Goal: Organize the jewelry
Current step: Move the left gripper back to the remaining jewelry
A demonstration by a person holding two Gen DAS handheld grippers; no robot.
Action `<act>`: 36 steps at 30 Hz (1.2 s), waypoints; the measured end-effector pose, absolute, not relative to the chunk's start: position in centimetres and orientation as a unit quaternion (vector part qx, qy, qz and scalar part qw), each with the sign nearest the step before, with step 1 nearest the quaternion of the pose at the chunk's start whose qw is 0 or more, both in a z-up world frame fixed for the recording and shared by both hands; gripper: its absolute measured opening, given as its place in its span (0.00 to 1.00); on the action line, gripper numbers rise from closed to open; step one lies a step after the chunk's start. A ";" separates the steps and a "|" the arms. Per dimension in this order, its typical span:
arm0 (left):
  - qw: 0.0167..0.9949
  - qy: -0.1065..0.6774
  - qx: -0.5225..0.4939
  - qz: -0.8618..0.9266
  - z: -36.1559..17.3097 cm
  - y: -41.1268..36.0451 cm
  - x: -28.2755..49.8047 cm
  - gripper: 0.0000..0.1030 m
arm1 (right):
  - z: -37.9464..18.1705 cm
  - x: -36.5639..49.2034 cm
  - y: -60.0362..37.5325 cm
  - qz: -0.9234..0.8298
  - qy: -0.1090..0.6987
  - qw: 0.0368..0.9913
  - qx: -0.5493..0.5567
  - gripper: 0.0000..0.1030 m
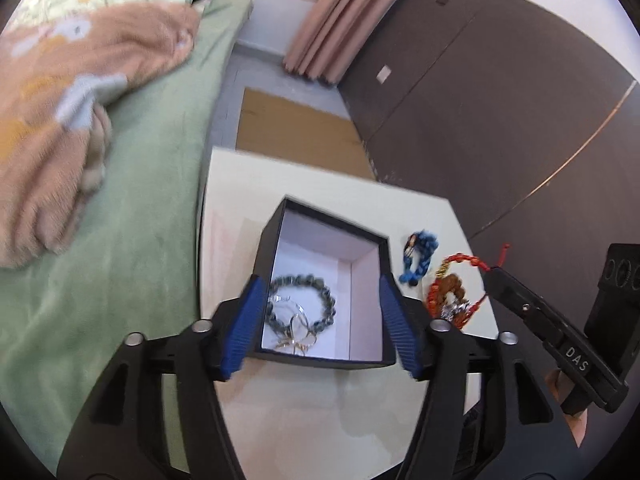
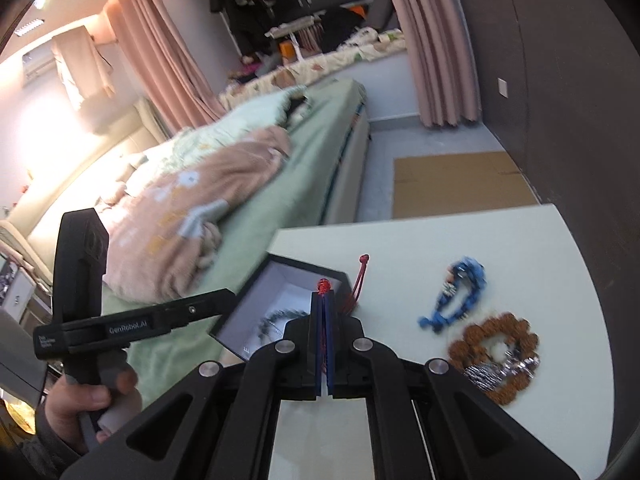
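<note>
Here, a bed point(image 2: 304, 184) under a smooth green sheet is lying beside the pale table point(image 2: 480, 240), with a fluffy tan blanket point(image 1: 72, 120) heaped on it. A flat cardboard sheet point(image 1: 292, 128) is lying on the floor beyond. On the table a square black box point(image 1: 276, 240), white inside, is holding a dark bead bracelet point(image 1: 324, 296) and thin metal rings. Right of it are lying a blue braided cord point(image 2: 460, 300) and a knobbly brown bead ring point(image 2: 516, 360). The left gripper point(image 1: 320, 320) is standing spread, straddling the box. The right gripper point(image 2: 323, 340) is pinching a red cord point(image 2: 356, 284).
</note>
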State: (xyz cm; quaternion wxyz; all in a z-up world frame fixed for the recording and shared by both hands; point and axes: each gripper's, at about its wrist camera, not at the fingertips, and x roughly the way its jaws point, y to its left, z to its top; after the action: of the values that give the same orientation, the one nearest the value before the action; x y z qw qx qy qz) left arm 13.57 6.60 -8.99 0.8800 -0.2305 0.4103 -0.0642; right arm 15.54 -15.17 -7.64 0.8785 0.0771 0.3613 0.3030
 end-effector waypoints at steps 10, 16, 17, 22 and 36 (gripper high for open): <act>0.905 0.368 -0.209 -0.030 -6.1 7.9 12.3 0.94 | -8.4 17.2 -11.9 0.349 0.385 0.847 0.113 0.19; 0.909 0.360 -0.207 -0.012 -5.5 8.2 11.8 0.95 | -7.1 15.7 -14.6 0.316 0.353 0.872 0.124 0.81; 0.910 0.359 -0.208 -0.011 -5.4 8.1 11.8 0.95 | -6.9 15.4 -15.2 0.312 0.350 0.874 0.125 0.83; 0.918 0.347 -0.192 -0.008 -4.4 6.9 11.5 0.95 | -6.4 14.6 -17.8 0.286 0.360 0.879 0.124 0.93; 0.942 0.323 -0.087 -0.013 -2.3 0.5 11.4 0.95 | -7.3 14.9 -26.4 0.182 0.365 0.905 0.123 0.93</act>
State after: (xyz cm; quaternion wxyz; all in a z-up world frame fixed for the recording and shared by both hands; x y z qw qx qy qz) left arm 11.39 0.46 -2.25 0.9422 -0.0870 0.3234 -0.0128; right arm 14.91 -26.44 -7.27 0.9049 0.1232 0.3645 0.1820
